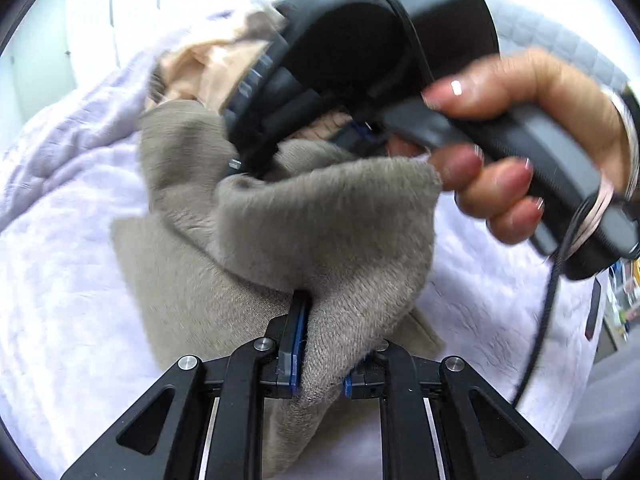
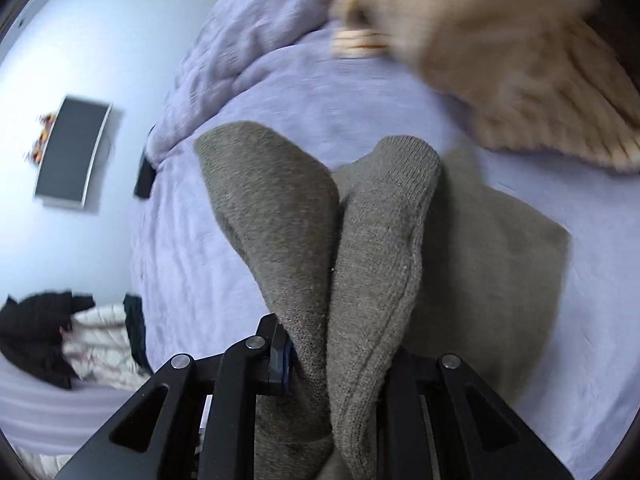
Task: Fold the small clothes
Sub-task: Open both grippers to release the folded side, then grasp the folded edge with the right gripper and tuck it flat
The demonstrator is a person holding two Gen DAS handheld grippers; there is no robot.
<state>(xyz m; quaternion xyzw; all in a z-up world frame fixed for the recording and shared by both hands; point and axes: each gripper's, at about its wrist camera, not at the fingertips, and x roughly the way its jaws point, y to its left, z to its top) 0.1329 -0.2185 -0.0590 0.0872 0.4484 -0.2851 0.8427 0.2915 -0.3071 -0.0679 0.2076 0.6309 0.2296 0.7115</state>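
Note:
A grey-brown knitted garment (image 1: 248, 240) hangs over a pale lilac bed cover (image 1: 72, 280). My left gripper (image 1: 320, 344) is shut on a fold of it. The right gripper's body (image 1: 360, 60), held by a hand (image 1: 512, 128), is just beyond, over the same garment. In the right wrist view my right gripper (image 2: 332, 356) is shut on two bunched folds of the grey-brown garment (image 2: 360, 240), and part of it lies flat on the bed cover (image 2: 520, 248) behind. A beige ribbed knit (image 2: 520, 64) lies at the upper right; it also shows in the left wrist view (image 1: 208, 68).
A crumpled lilac blanket (image 2: 248, 48) lies along the bed's far side. A dark wall screen (image 2: 72, 152) hangs at left. Dark and white clothes (image 2: 60, 340) are piled at lower left. A black cable (image 1: 548, 312) hangs from the right gripper.

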